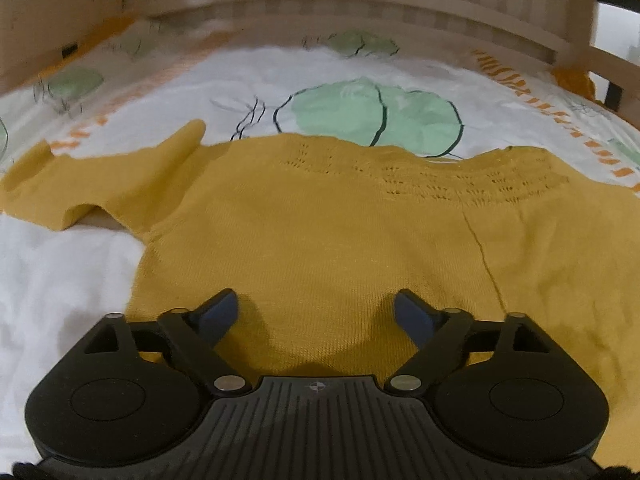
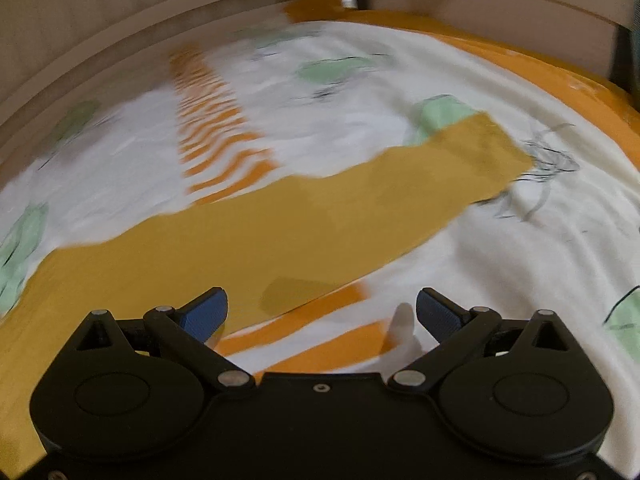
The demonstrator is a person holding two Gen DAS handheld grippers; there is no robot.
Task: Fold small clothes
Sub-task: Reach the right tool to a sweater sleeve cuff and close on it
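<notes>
Mustard knit sweater (image 1: 320, 220) on printed bedsheet (image 1: 340, 72), left hand-held gripper (image 1: 316, 314) and right hand-held gripper (image 2: 322, 314) spread wide, empty

The little sweater (image 1: 320, 232) is plain mustard yellow knit, with rows of tiny eyelet holes near its far edge. The bedsheet (image 1: 60, 280) under it is white with mint green leaf blobs outlined in black, scribbly black lines and bands of orange dashes. Both grippers are black with blue finger pads (image 2: 204, 314).
</notes>
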